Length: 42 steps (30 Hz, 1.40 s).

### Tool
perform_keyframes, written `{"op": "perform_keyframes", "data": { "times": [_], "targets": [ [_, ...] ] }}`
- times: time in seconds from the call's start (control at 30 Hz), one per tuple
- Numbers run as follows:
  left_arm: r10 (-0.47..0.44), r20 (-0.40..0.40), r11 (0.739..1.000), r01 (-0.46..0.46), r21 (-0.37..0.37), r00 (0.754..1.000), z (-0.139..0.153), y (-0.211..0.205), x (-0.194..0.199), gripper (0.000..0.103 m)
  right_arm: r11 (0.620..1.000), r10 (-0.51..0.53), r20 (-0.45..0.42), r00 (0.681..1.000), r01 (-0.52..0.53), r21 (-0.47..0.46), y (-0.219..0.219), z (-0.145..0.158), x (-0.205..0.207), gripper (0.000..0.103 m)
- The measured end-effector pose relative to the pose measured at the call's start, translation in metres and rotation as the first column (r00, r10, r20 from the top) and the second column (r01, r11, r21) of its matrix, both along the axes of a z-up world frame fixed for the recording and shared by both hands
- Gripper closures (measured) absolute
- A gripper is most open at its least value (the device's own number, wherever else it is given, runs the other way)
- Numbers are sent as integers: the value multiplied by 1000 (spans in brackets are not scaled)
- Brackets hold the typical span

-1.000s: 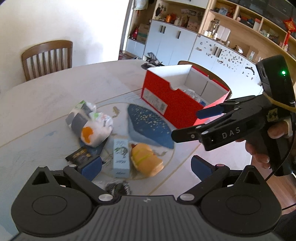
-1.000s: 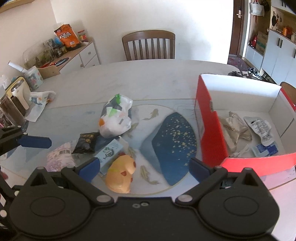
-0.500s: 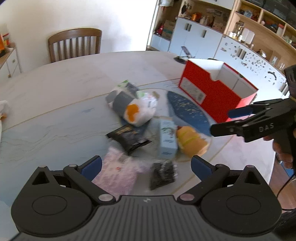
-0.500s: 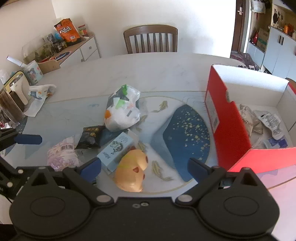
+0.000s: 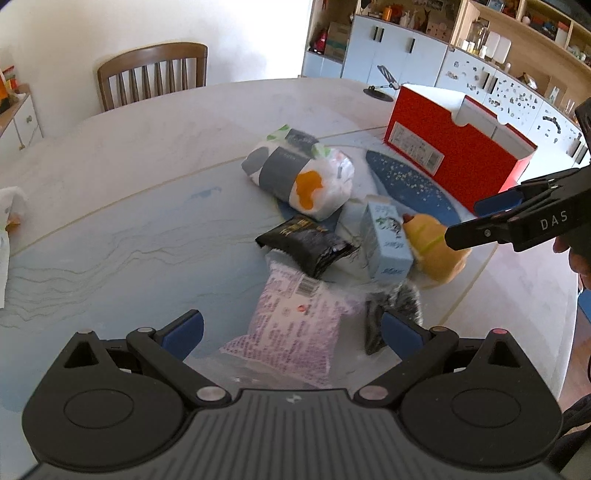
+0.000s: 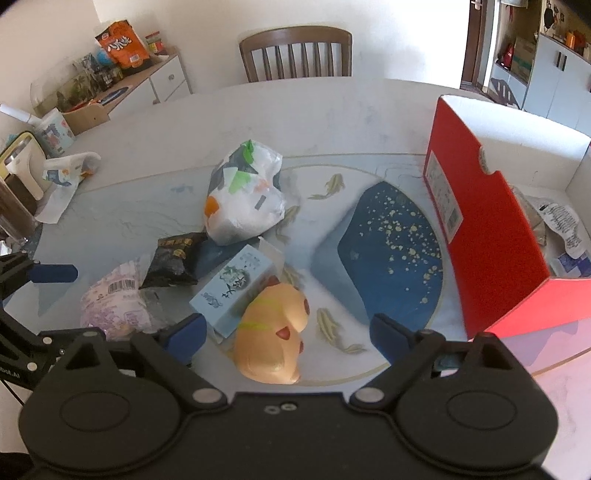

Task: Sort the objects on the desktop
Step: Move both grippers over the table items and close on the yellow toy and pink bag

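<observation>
Right gripper (image 6: 284, 332): wide, closing, yellow toy (image 6: 271, 332) between fingers, blue carton (image 6: 236, 288) touching; may snag both; left gripper (image 5: 291, 328): wide, empty, over pink packet (image 5: 291, 328); slippery.

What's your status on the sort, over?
Left gripper open over pink packet. Right gripper closing, yellow toy between jaws, untouched. Red box clear.

Round marble-look table (image 5: 122, 155) with a painted fish-and-pond centre. Wooden slat-back chair (image 6: 295, 51) at its far edge, against a plain white wall (image 6: 229, 22). Low white sideboard (image 6: 162, 79) off the far left edge (cluttered top). White cabinets under open wooden shelves (image 5: 517, 33) on the right. Bright daylight.
</observation>
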<state>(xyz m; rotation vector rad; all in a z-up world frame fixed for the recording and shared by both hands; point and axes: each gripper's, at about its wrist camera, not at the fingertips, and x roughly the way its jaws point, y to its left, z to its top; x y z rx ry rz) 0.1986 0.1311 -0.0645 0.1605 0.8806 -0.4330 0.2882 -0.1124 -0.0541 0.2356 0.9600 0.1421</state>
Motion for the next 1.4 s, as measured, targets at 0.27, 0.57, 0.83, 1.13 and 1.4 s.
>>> {"op": "perform_keyframes", "data": {
  "times": [0.27, 0.57, 0.83, 1.13, 1.4],
  "targets": [
    [-26, -10, 999, 26, 28, 1000, -15, 2, 8, 0, 999, 31, -39, 999, -32, -19, 11, -12, 10, 16],
    [-79, 30, 995, 77, 60, 996, -19, -3, 9, 5, 998, 45, -73, 996, -48, -43, 18, -23, 19, 20],
    [-109, 35, 991, 106, 76, 993, -24, -9, 8, 21, 997, 50, -90, 995, -55, -51, 20, -27, 23, 32],
    [-126, 53, 988, 120, 94, 991, -24, -13, 5, 38, 997, 49, -106, 993, -55, -50, 20, -29, 24, 41],
    [-121, 52, 989, 115, 94, 991, -23, -14, 4, 47, 997, 48, -106, 993, -54, -53, 22, -28, 22, 48]
  ]
}}
